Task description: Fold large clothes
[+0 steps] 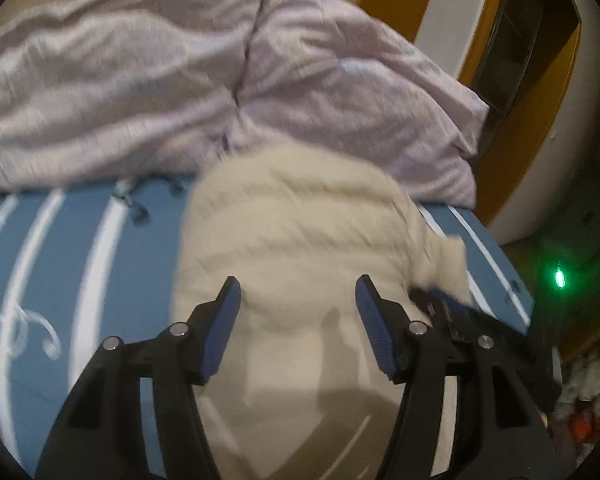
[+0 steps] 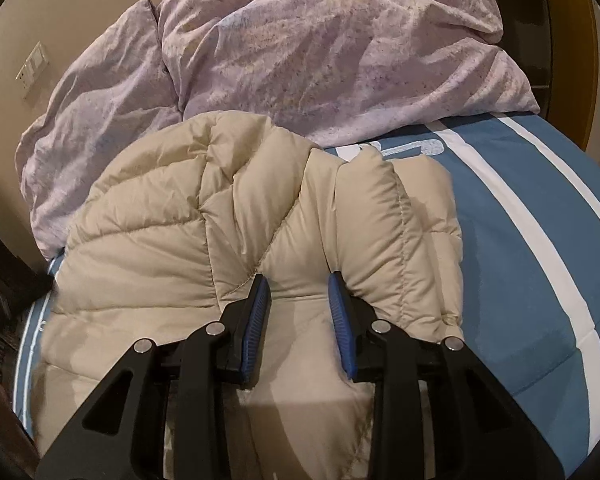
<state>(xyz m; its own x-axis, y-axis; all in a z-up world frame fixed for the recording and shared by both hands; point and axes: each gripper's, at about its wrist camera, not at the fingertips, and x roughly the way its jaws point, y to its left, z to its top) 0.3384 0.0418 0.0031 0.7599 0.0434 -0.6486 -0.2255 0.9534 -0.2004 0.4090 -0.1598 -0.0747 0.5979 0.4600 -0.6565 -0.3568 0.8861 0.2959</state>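
A puffy beige quilted down jacket (image 2: pixel 220 216) lies on the blue white-striped bedspread (image 2: pixel 540 240), against its far edge. Left gripper (image 1: pixel 296 292) hovers apart above it; right gripper (image 2: pixel 298 284) seems clamped on a fold.

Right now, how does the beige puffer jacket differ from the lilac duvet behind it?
The puffer jacket is plain beige with stitched quilted channels; the duvet is lilac with a faint speckled print and loose wrinkles. The jacket lies nearer, under the right gripper, whose fingers dip into its folds; the duvet is bunched farther back, by the wall. The jacket's top edge overlaps the duvet. Both are padded and rest on the blue striped bedcover.
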